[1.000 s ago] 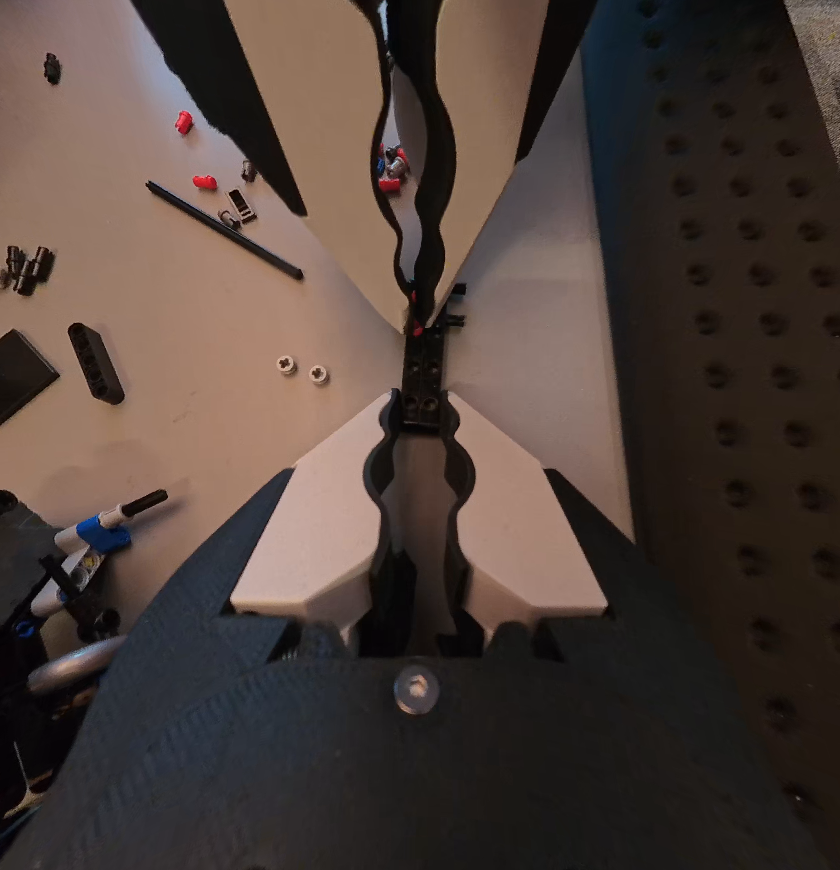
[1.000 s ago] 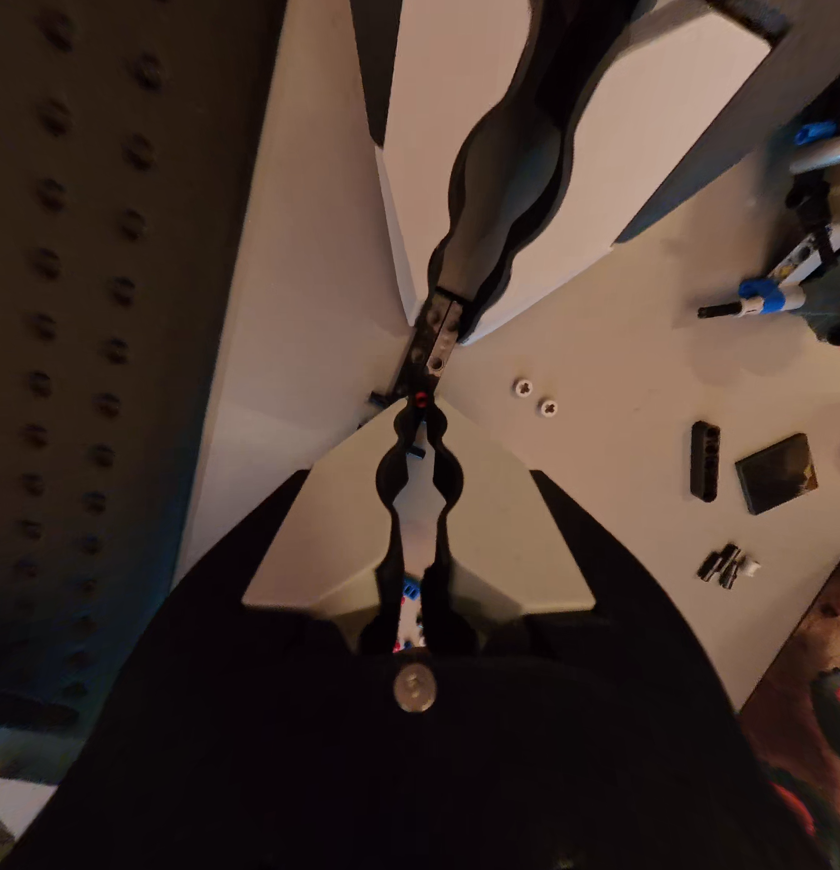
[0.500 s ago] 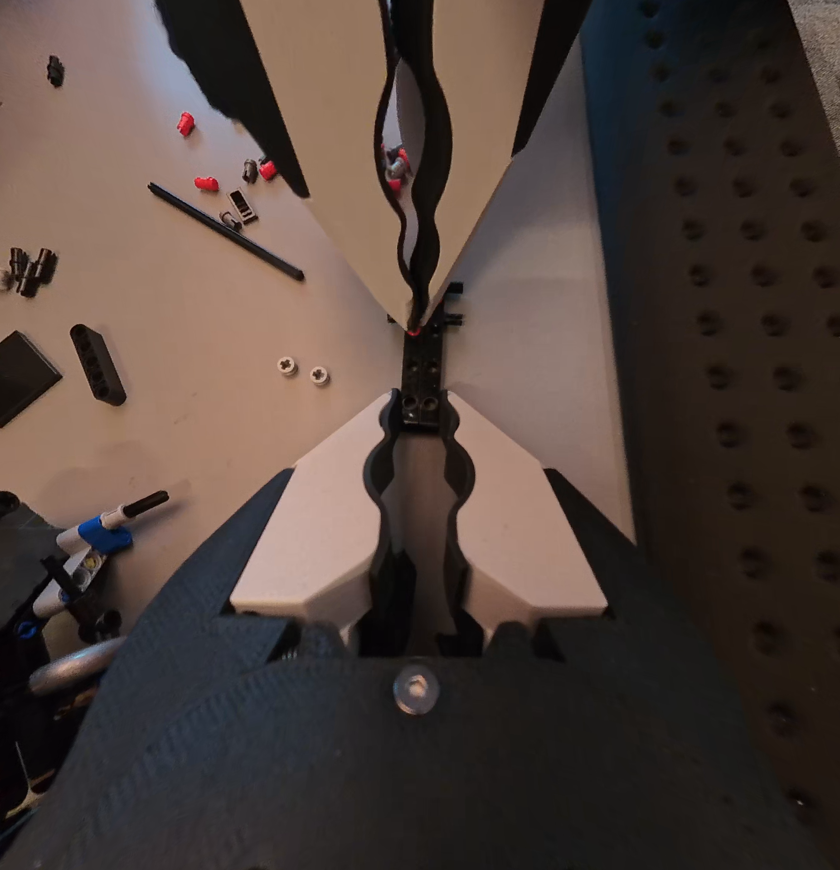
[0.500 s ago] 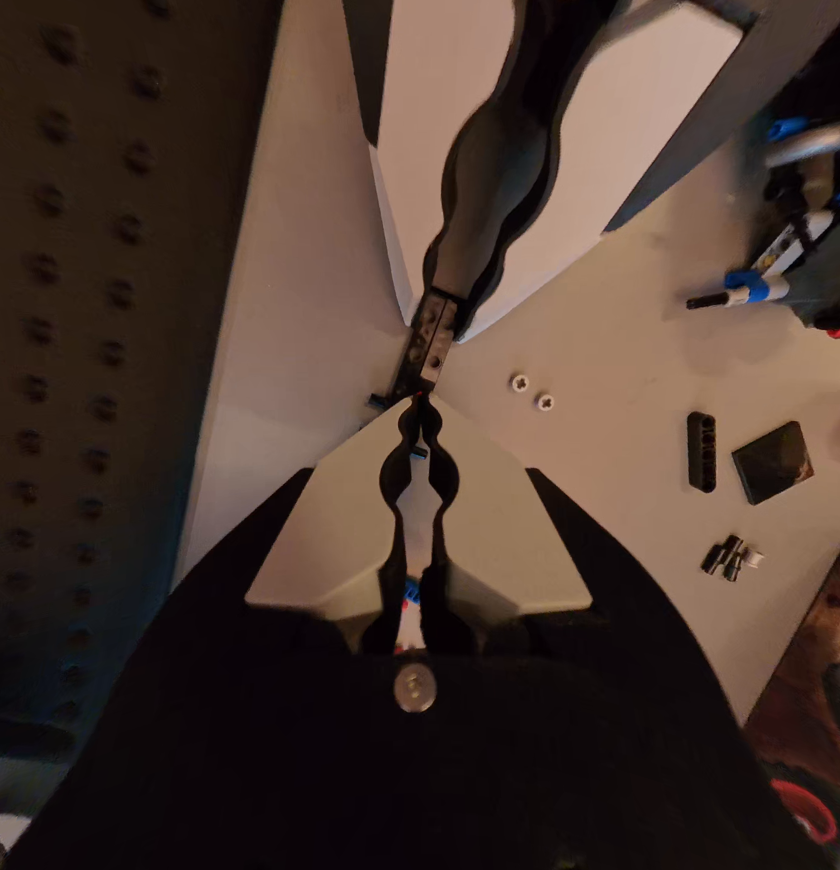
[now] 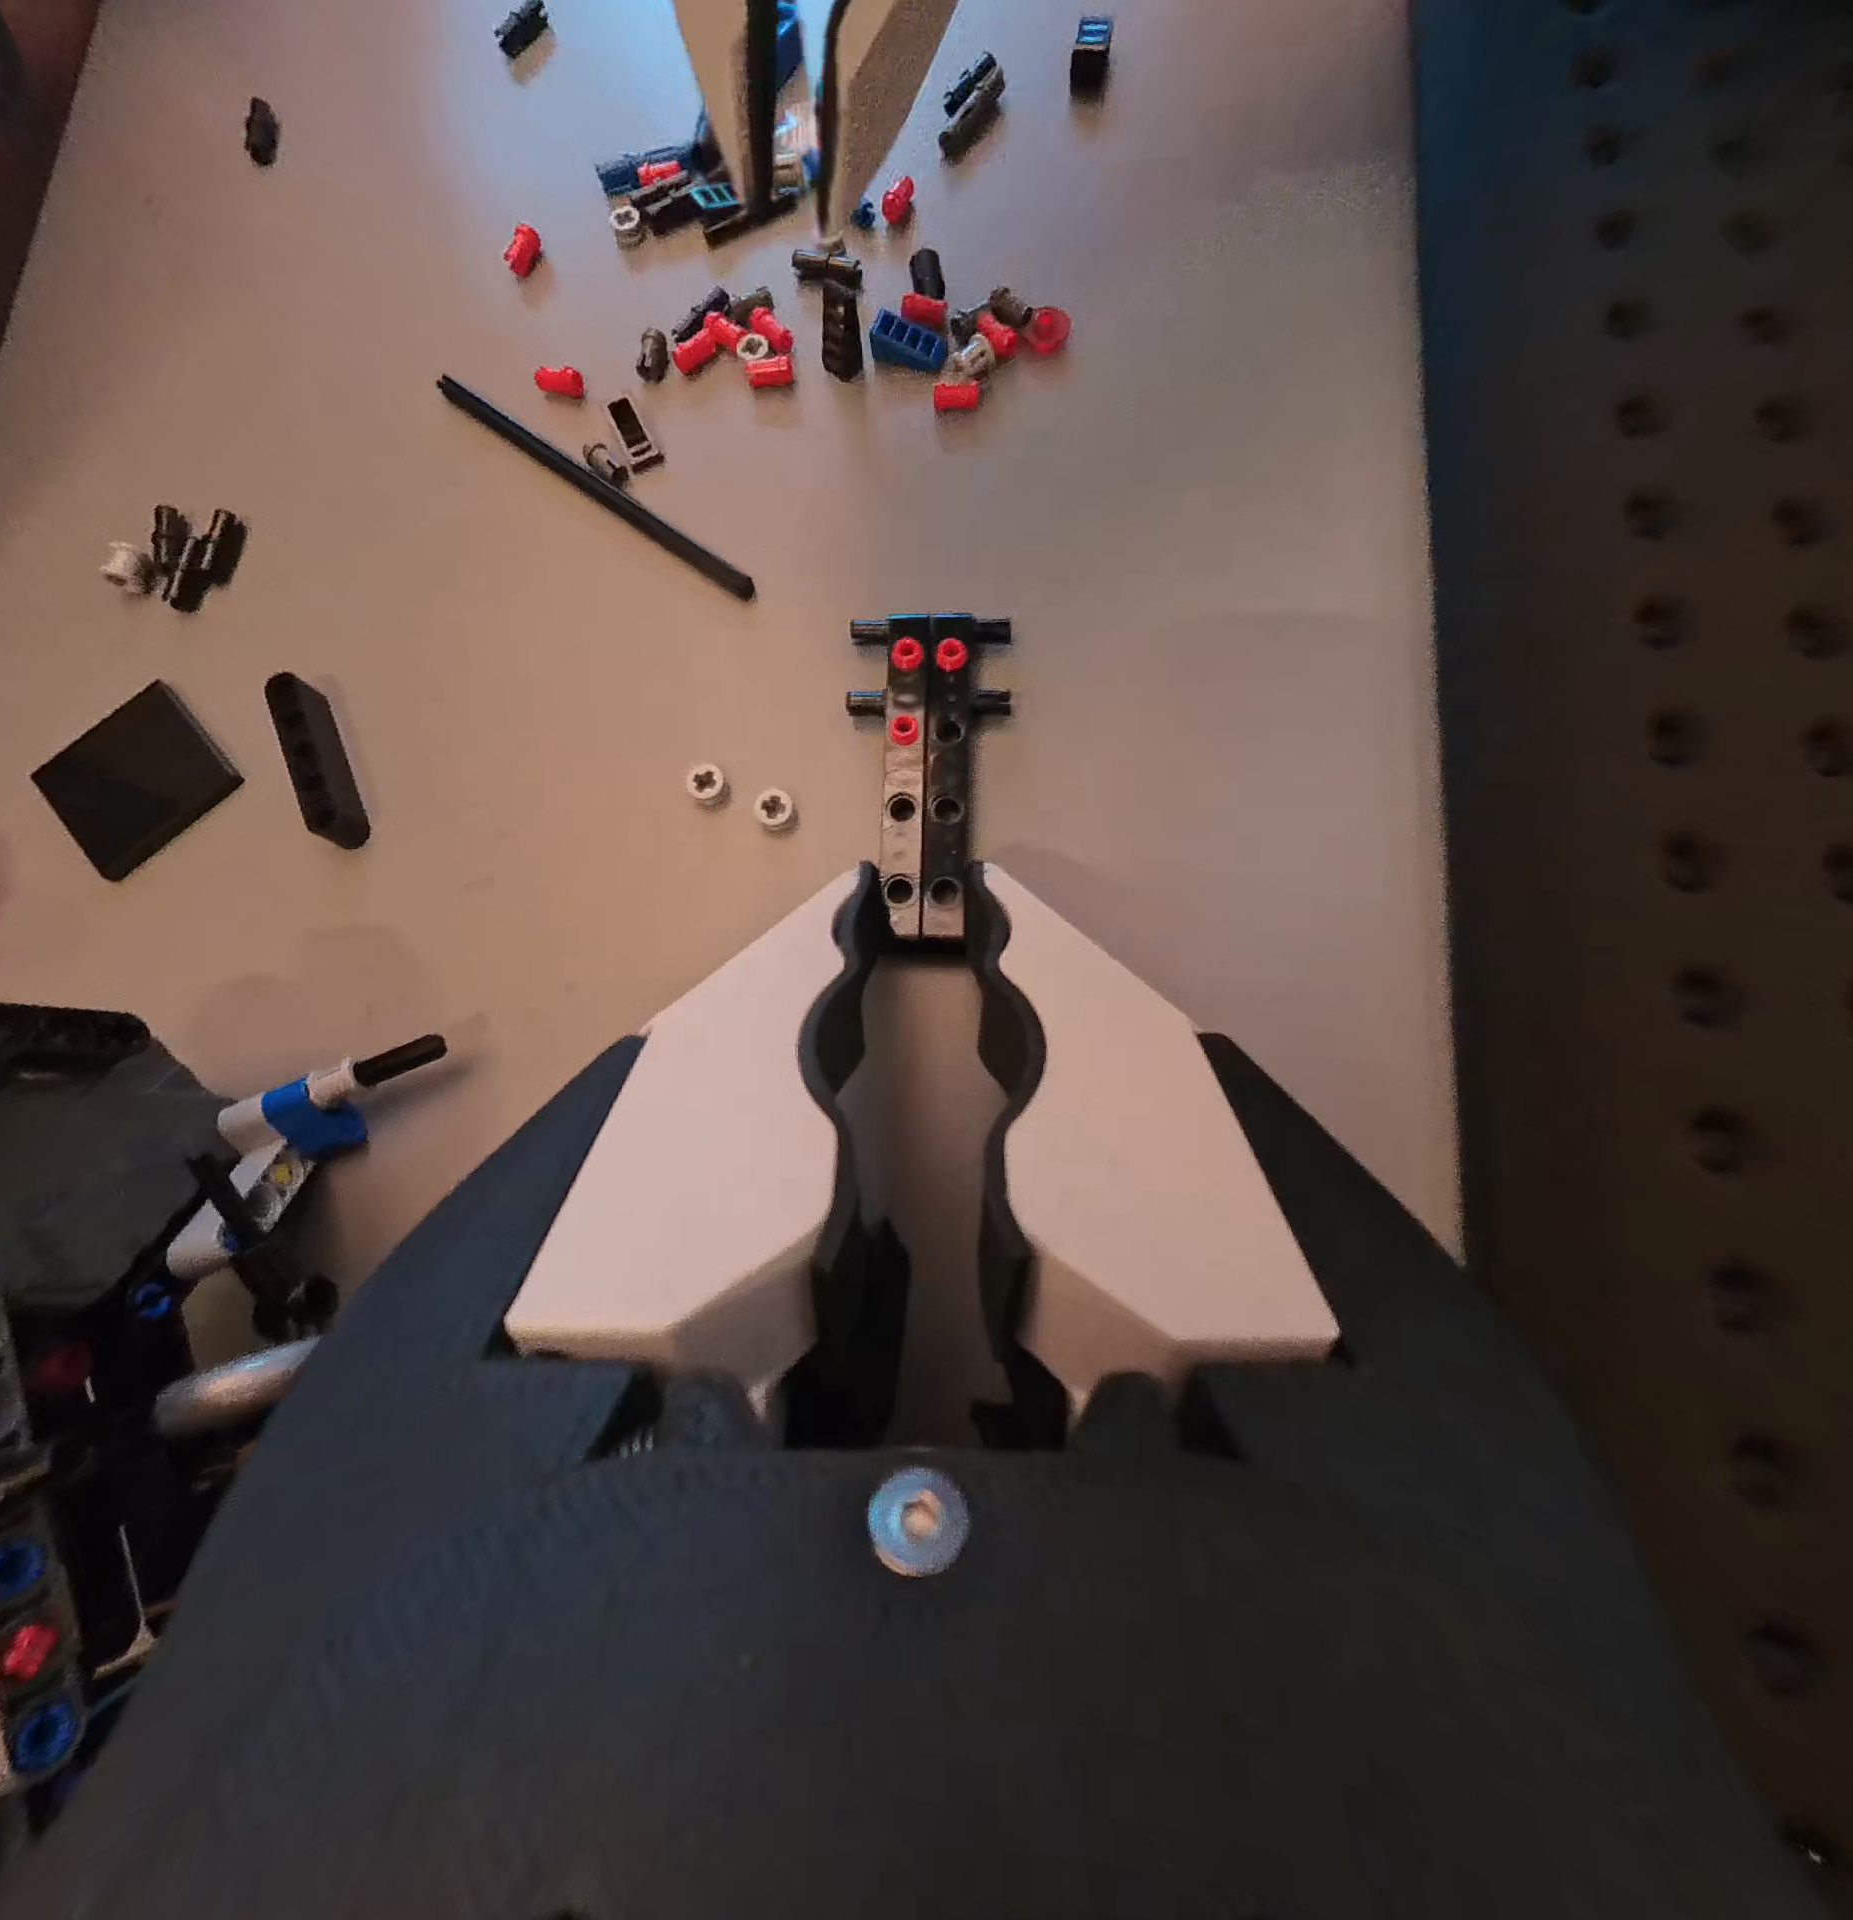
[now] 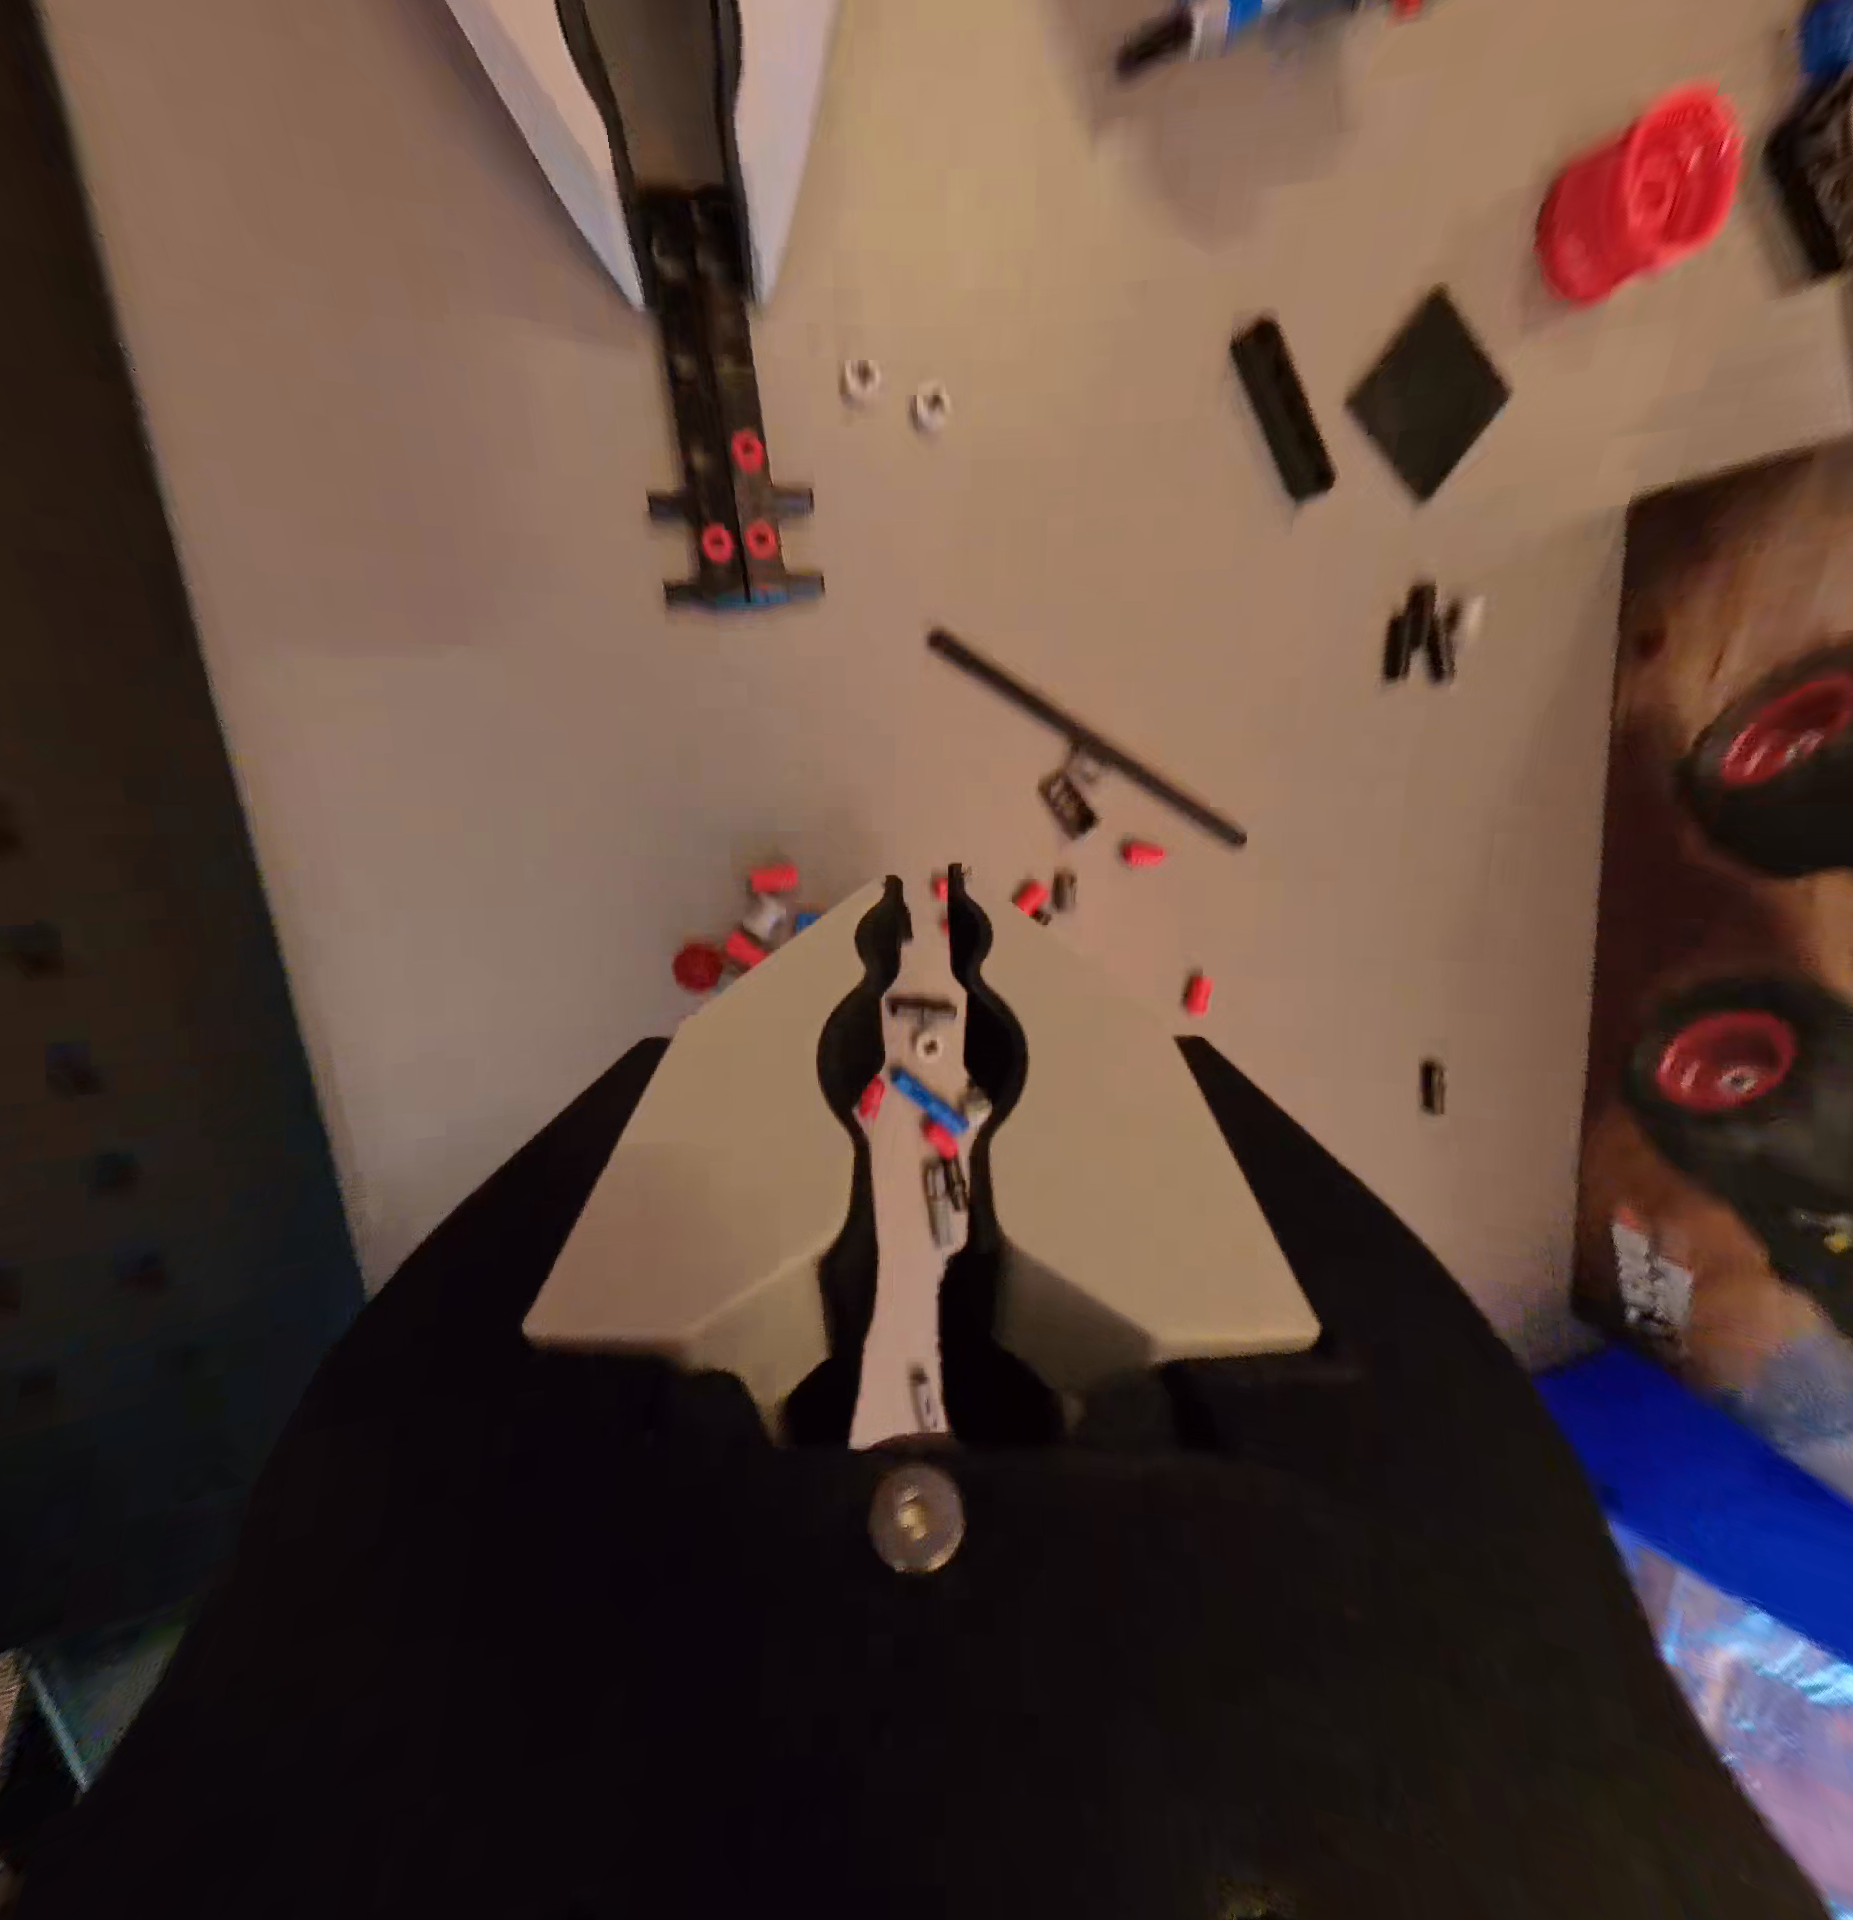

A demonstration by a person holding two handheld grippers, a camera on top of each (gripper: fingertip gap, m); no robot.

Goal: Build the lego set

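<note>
Left hand-held gripper (image 5: 924, 904): white wedge fingers with black scalloped inner pads, clamped on the near end of the beam pair (image 5: 927, 774). This pair is two black perforated beams side by side, smooth plastic with round holes, pointing toward 12 o'clock in the left wrist view. Three red pins (image 5: 906, 652) sit in holes at the far end; thin black pegs project sideways from both edges there.

Right hand-held gripper (image 6: 922, 888): same build, tips narrowly parted with a slim gap, holding nothing. It hangs over the loose-part pile (image 5: 849, 322), well apart from the beam pair. In the right wrist view, which is motion-blurred, the pair appears at 11 o'clock.

Table (image 5: 1161, 520): matte, pale, flat. On it, as seen in the left wrist view:
- Long thin black axle (image 5: 595, 488) at 11 o'clock, lying diagonally.
- Two small white bushes (image 5: 740, 795) with cross holes, just beside each other, at 9 o'clock of the beam pair.
- Short black rounded beam (image 5: 316, 758) and flat glossy black tile (image 5: 137, 779) at 9 o'clock.
- Pile of small red, black, blue and grey pins at 12 o'clock.

Dark perforated panel (image 5: 1680, 727) borders the table at 3 o'clock. Red ribbed wheel hub (image 6: 1639, 192) lies at 1 o'clock in the right wrist view.
</note>
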